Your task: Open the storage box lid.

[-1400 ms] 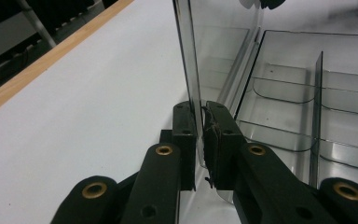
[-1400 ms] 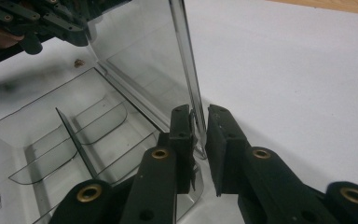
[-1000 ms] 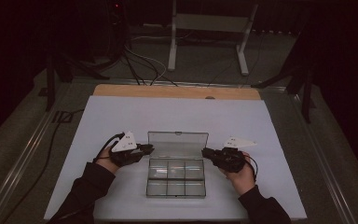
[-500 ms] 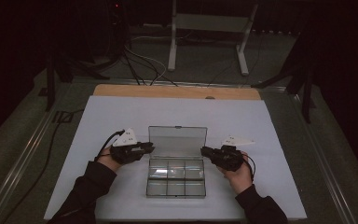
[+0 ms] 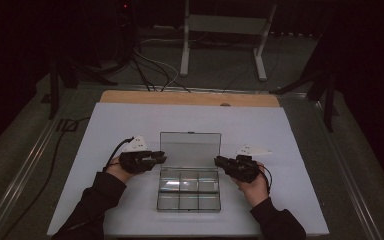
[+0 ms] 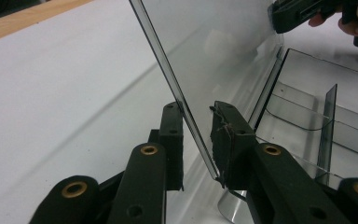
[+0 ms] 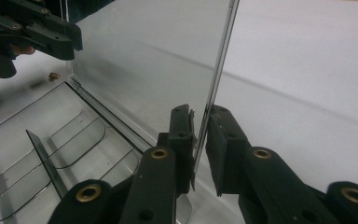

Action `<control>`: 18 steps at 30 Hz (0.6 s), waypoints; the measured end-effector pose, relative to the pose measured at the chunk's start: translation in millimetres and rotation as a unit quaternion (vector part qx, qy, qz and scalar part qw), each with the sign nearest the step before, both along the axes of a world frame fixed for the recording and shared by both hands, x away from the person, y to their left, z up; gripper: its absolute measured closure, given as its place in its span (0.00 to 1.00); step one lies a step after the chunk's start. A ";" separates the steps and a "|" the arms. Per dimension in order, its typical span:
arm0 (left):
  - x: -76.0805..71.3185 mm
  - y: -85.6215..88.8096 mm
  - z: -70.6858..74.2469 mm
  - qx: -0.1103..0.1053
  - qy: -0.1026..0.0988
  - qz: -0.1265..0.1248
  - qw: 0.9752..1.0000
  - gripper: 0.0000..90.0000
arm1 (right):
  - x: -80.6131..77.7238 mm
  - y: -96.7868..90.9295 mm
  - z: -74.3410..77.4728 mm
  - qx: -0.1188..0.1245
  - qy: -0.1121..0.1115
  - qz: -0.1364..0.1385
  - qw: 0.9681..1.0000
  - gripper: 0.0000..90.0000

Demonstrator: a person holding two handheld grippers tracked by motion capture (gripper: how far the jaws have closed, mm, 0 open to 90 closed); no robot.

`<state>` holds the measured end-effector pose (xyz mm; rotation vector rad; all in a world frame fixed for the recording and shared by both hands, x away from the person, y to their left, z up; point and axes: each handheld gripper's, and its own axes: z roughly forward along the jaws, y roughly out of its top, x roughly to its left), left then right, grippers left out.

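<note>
Lid (image 5: 190,148) upright, both tongs loosening

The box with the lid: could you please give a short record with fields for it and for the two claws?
box: clear plastic, six compartments, nothing seen inside
lid: open, standing up from the box's far edge
left claw: jaws around the lid's left edge; they have just been opening, and one pad stands off it
right claw: jaws around the lid's right edge, very close to it; pressing or not is unclear
table: white top, wooden strip at the far edge
</note>
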<state>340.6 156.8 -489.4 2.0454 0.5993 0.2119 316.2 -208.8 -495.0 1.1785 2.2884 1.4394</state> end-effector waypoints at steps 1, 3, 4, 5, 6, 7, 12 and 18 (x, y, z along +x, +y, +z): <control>0.6 -0.2 -0.3 -0.002 0.005 0.002 1.000 0.84 | 0.3 0.2 -0.3 -0.001 0.000 -0.001 1.000 0.88; 1.6 -0.1 -0.8 -0.005 0.011 0.003 1.000 0.84 | 1.0 1.0 -0.8 0.000 0.001 -0.002 1.000 0.87; 1.9 0.1 -0.8 -0.005 0.013 0.004 1.000 0.84 | 1.3 1.0 -0.8 0.000 0.002 -0.002 1.000 0.87; 2.1 0.1 -0.9 -0.005 0.014 0.004 1.000 0.84 | 1.5 0.9 -1.0 0.000 0.002 -0.002 1.000 0.87; 2.2 0.1 -1.0 -0.006 0.015 0.004 1.000 0.84 | 1.6 1.0 -1.1 0.000 0.002 -0.002 1.000 0.87; 2.2 0.1 -1.0 -0.006 0.015 0.004 1.000 0.84 | 1.6 1.0 -1.1 0.000 0.002 -0.002 1.000 0.87; 2.9 -1.2 -2.3 -0.004 0.021 0.009 1.000 0.82 | 2.6 0.6 -2.5 0.002 0.003 -0.001 1.000 0.85; 5.0 -2.4 -3.8 -0.005 0.034 0.014 0.999 0.80 | 3.1 1.6 -3.8 0.000 0.004 -0.004 1.000 0.83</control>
